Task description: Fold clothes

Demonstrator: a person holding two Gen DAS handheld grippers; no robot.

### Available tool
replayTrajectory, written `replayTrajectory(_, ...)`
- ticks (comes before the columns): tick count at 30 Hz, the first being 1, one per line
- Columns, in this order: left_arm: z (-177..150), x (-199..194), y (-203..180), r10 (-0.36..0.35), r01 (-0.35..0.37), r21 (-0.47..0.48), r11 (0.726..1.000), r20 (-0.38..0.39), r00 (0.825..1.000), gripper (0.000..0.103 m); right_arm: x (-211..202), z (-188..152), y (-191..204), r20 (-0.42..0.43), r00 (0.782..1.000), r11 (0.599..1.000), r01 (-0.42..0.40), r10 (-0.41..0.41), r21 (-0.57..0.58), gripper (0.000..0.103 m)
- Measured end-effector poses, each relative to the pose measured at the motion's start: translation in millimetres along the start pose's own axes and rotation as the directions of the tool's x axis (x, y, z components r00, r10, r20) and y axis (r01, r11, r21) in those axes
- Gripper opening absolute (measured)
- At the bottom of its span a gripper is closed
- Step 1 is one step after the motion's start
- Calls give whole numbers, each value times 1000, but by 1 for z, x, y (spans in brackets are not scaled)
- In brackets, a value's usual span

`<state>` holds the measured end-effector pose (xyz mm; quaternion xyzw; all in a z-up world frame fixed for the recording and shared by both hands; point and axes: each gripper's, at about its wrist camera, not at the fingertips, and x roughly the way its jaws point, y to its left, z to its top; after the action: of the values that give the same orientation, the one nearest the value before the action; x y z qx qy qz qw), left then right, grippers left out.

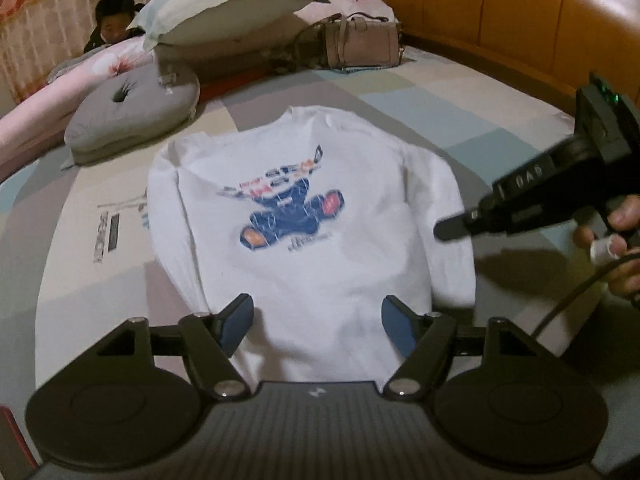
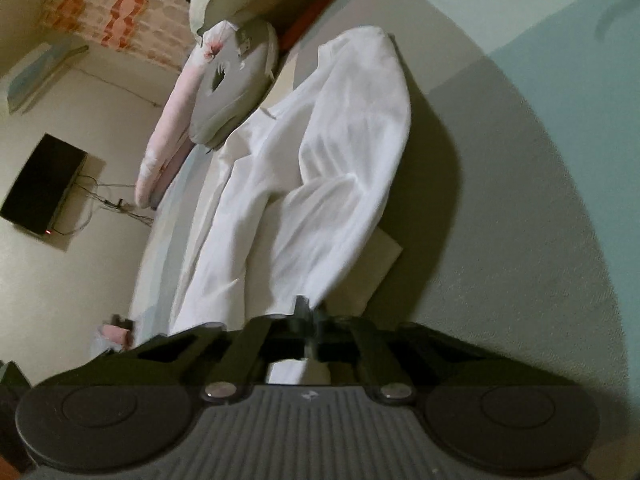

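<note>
You have a grey round cushion lying near the bed's far left corner, just beside a rolled pink floral quilt. A pale pillow rests on the bedding behind the cushion, and a beige handbag sits near the orange wooden headboard. A wall-mounted television hangs dark, cables trailing beside it.

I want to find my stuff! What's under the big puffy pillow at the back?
The pillow rests on a pink floral quilt, beside a handbag. Anything beneath the quilt is covered.
</note>
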<state>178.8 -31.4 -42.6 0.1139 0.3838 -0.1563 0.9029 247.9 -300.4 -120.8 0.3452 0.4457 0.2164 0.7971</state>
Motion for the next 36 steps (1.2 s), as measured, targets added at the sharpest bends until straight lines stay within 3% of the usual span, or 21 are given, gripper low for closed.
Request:
replayTrajectory(5,-6,-5,-4,2,-3,-23,1000,-8,1000,72,-26,25,1,79,983,981,175,-168,-90,2)
replayTrajectory(10,-2,-3,-7,-5,5,-32,999,-2,1000,72,-54,58,-4,162,925,918,367,-343,-150,2)
replayTrajectory(15,2,0,-9,-21,21,-32,999,4,1000,72,-83,90,-9,254,830,816,546,-496,-191,2)
replayTrajectory(21,5,10,-12,-12,12,-2,1000,-5,1000,73,-87,133,-16,347,674,653,732,-652,-196,2)
replayTrajectory(23,6,14,-13,-11,11,7,1000,-6,1000,73,-86,142,-23,352,643,631,758,-680,-165,3)
replayTrajectory(24,7,16,-14,-11,11,10,1000,-6,1000,73,-88,145,-28,344,643,637,757,-684,-149,5)
replayTrajectory(25,8,16,-15,-14,15,11,1000,-4,1000,73,-91,145,-32,330,659,655,742,-676,-140,6)
replayTrajectory(28,8,17,-15,-24,24,11,1000,1,1000,73,-93,136,-38,312,699,703,701,-643,-120,27)
replayTrajectory(31,7,16,-14,-29,29,11,1000,5,1000,73,-97,116,-38,318,708,729,681,-630,-71,44)
replayTrajectory(32,6,15,-13,-31,31,9,999,6,999,73,-102,108,-40,318,714,744,667,-624,-40,45)
replayTrajectory(34,6,15,-13,-41,41,3,999,8,999,73,-112,87,-47,300,751,792,609,-588,27,45)
replayTrajectory(36,6,15,-15,-53,53,0,999,10,999,74,-113,69,-58,260,807,844,530,-530,77,45)
